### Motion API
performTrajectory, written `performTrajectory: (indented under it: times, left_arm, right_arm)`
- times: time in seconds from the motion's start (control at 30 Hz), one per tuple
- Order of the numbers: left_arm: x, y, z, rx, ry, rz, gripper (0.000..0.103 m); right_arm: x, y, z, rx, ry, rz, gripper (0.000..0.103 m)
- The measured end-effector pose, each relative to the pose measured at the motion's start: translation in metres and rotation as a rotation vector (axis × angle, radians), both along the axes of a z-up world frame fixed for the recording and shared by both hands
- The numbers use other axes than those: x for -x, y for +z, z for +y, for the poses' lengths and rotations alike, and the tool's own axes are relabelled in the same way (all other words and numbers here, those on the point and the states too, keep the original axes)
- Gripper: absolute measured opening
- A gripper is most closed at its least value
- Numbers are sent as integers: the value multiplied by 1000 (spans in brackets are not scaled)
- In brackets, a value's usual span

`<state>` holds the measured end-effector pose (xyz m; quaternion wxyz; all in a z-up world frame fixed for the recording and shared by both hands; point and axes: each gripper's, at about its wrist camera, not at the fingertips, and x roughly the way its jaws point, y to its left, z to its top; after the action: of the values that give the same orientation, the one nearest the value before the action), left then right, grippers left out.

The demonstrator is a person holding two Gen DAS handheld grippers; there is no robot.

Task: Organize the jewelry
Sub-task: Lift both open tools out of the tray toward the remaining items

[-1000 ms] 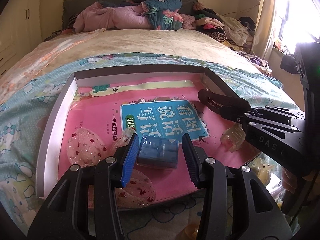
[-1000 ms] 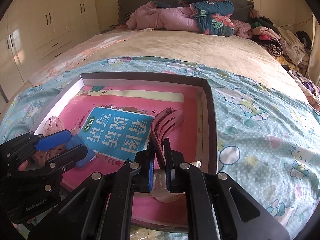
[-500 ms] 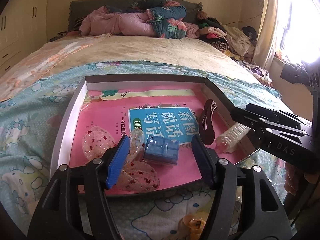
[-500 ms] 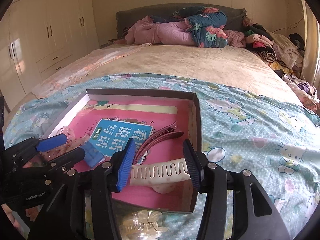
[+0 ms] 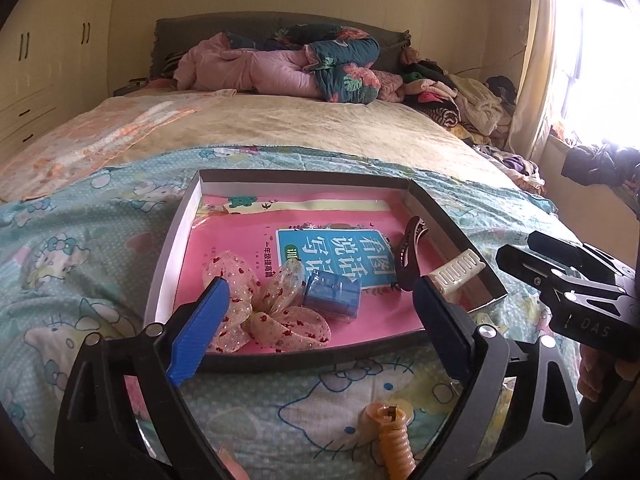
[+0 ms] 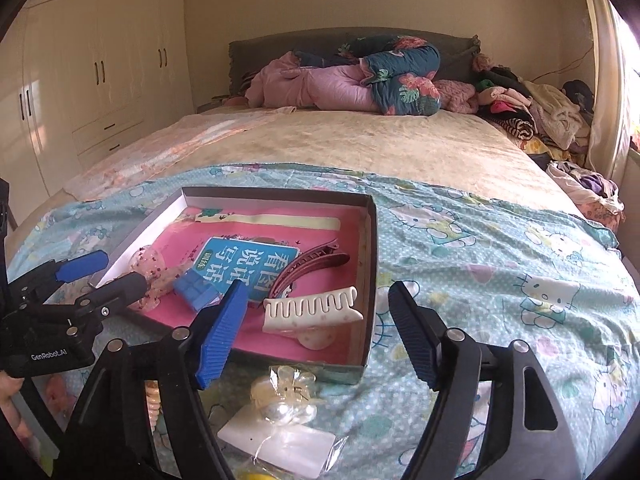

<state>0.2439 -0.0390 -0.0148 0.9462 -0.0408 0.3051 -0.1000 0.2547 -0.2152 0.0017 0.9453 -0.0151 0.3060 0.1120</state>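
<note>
Left wrist view: left gripper has its blue-padded jaws spread wide, just been opening, nothing between the pads; the small blue translucent plastic box sits free in the shallow grey cardboard tray, lying on the pink book cover with a blue title panel. Left of the box, touching it, is a sheer pink hair bow with red specks. A dark maroon long hair clip lies on its side near the tray's right wall, and the cream toothed plastic claw clip is just beside it in the near right corner. Right wrist view: right gripper is also wide, jaws just been opening, holding nothing; the cream claw clip rests in the tray teeth up, clear of both pads, with the maroon clip just behind it. Outside the tray on the cartoon-cat print blue bedsheet: a clear yellowish flower-shaped claw clip near the tray's front wall, and an orange spiral hair tie in the left view.
</note>
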Motion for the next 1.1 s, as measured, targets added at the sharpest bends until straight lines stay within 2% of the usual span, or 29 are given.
performTrajectory:
  times: [0.17,0.3,1.1]
  left_arm:
    - [13,3,3,11,-4,-27,90]
    - [22,5,6,8,-3,-49,91]
    - [66,0,33,9,20,-47,91]
  right_arm:
    - [19,1,-2,3,-12,-22,84]
    - [34,0,-5,-2,-18,-38,87]
    - [87,-8,-4,19,-14,-20,88]
